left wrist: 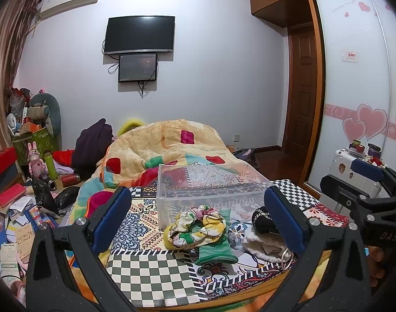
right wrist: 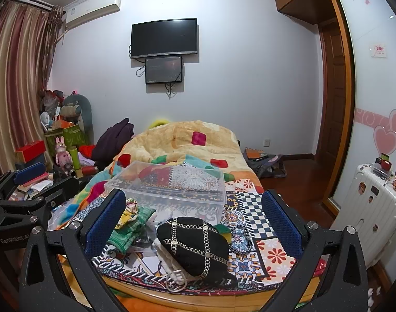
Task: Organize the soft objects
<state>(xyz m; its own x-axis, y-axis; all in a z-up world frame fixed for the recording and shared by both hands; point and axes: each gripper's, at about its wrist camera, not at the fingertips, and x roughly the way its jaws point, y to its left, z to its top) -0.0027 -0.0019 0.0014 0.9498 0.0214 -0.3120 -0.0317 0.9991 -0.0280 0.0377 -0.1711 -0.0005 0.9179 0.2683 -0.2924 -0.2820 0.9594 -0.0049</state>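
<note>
Nothing looks sorted yet: the clear plastic storage box (right wrist: 169,189) on the patterned bedspread (left wrist: 151,273) appears empty, while the floral fabric scrunchie (left wrist: 195,225), green knitted cloth (left wrist: 216,253), black chain-trimmed soft pouch (right wrist: 195,244) and white fluffy cloth (left wrist: 263,243) all lie heaped in front of it. The left gripper (left wrist: 198,221) hangs with jaws wide apart, framing the scrunchie just ahead. The right gripper (right wrist: 195,223), equally spread and holding nothing, frames the black pouch.

Both wrist views face the bed (left wrist: 151,273) foot, side by side
</note>
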